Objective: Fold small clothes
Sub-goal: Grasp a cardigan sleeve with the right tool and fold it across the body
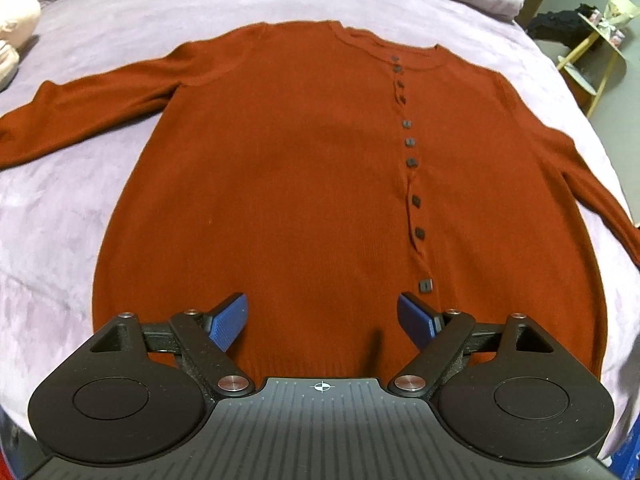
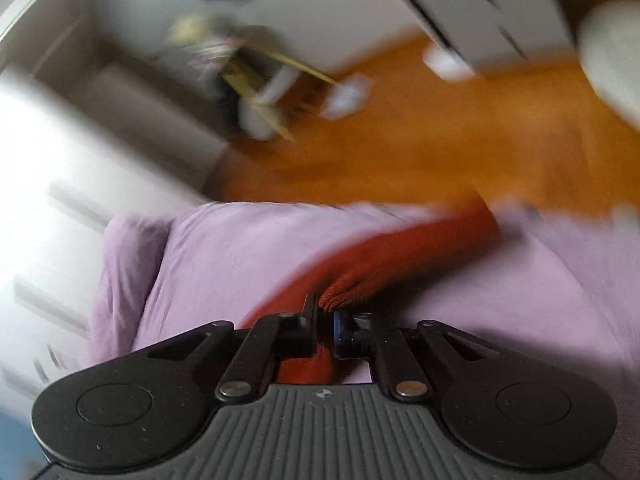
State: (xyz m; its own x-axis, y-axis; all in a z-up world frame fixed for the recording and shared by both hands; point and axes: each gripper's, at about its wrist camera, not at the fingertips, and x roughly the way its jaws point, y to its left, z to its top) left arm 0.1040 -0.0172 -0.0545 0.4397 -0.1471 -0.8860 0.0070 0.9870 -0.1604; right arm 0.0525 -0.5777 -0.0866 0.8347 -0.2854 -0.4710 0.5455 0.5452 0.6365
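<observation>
- A rust-red buttoned cardigan (image 1: 304, 184) lies flat, front up, sleeves spread, on the lilac bedspread (image 1: 72, 208).
- The left gripper (image 1: 322, 322) hovers over the cardigan's hem, jaws wide apart, holding nothing.
- The right gripper (image 2: 325, 320) has its jaws clamped on a cardigan sleeve (image 2: 384, 260); that view is blurred.
- A pale stuffed toy (image 1: 16, 28) sits beyond the cardigan's other sleeve.

Rust-red buttoned cardigan (image 1: 304, 184) lies flat, front up, sleeves spread

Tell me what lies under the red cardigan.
The red cardigan is spread flat on a lilac bedspread, which shows all round it. Whatever lies beneath the cardigan's body is covered. The right gripper grips one sleeve.
</observation>
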